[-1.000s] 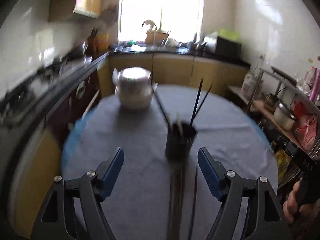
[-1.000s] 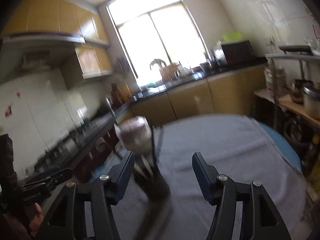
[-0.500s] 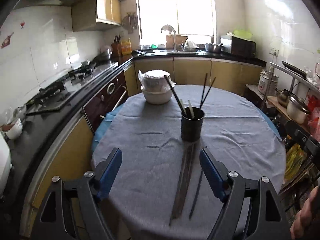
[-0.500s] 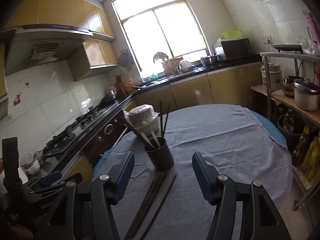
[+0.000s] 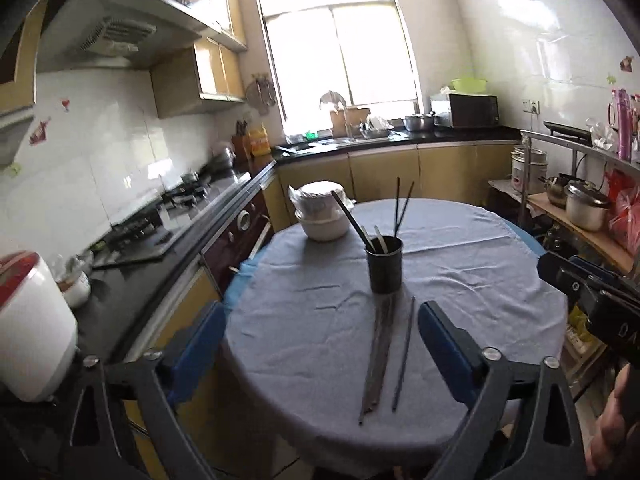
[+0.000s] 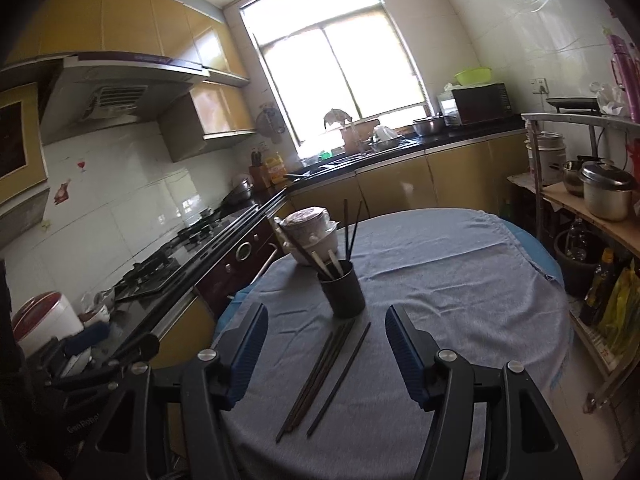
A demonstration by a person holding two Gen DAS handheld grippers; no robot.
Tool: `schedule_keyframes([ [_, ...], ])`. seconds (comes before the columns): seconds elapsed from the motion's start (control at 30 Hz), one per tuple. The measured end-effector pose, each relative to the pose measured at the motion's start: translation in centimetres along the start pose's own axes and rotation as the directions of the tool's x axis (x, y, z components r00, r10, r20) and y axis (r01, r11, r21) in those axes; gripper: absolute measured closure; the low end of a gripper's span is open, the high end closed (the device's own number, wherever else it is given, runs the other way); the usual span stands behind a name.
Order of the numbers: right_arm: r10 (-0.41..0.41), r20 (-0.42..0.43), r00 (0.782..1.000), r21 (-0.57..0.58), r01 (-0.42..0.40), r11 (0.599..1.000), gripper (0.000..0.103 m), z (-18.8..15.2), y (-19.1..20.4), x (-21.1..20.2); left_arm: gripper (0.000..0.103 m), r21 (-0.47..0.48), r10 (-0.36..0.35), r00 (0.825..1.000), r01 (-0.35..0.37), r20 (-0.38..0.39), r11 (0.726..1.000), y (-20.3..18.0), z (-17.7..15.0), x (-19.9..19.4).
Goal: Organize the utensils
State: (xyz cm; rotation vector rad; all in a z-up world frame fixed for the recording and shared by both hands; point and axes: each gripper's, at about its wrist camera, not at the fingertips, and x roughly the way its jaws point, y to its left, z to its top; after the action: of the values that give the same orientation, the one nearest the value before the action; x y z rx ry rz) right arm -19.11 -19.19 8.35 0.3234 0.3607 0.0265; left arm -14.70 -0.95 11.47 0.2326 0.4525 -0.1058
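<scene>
A black utensil cup (image 5: pixel 385 265) (image 6: pixel 342 293) stands mid-table on the grey cloth and holds several chopsticks and utensils. Several dark chopsticks (image 5: pixel 381 352) (image 6: pixel 320 372) lie flat on the cloth in front of the cup, one (image 5: pixel 404 353) (image 6: pixel 340 378) slightly apart to the right. My left gripper (image 5: pixel 320 344) is open and empty, held back above the table's near edge. My right gripper (image 6: pixel 326 354) is open and empty, also back from the chopsticks.
A stack of white bowls (image 5: pixel 322 216) (image 6: pixel 310 235) sits behind the cup on the round table (image 5: pixel 480 264). A stove counter (image 5: pixel 160 240) runs along the left with a white and red rice cooker (image 5: pixel 28 320). A shelf with pots (image 5: pixel 580 204) stands at the right.
Both grippers have pulled back and up from the cup, so the whole table and the lying chopsticks now show. Both stay open.
</scene>
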Motion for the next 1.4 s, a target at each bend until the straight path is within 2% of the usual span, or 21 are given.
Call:
schedule_keyframes([
  [0.23,0.001,0.014,1.0,0.031,-0.001,1.0,0.038,-0.7,-0.9,-1.0,0.005,0.029,0.077,0.997,-0.076,-0.004,0.997,-0.8,-1.3,-0.5],
  [0.5,0.014,0.059,0.998,0.082,-0.019,0.996,0.038,-1.6,-1.7,-1.4,0.005,0.074,0.058,0.998,-0.056,-0.019,0.996,-1.3,-2.9,-1.0],
  [0.77,0.013,0.064,0.998,0.073,-0.018,0.997,0.038,-1.9,-0.5,-0.9,0.005,0.015,0.058,0.998,-0.058,0.031,0.998,0.2,-3.9,-2.2],
  [1.07,0.02,0.028,0.999,0.006,-0.02,1.0,0.038,-3.1,1.7,0.3,0.005,-0.076,0.075,0.997,-0.076,-0.024,0.994,2.2,-5.0,-0.6],
  [1.4,0.035,0.028,0.999,-0.025,-0.035,0.999,0.037,-4.0,2.9,0.4,0.005,-0.113,0.048,0.999,-0.05,-0.019,0.992,3.6,-5.8,-0.5],
])
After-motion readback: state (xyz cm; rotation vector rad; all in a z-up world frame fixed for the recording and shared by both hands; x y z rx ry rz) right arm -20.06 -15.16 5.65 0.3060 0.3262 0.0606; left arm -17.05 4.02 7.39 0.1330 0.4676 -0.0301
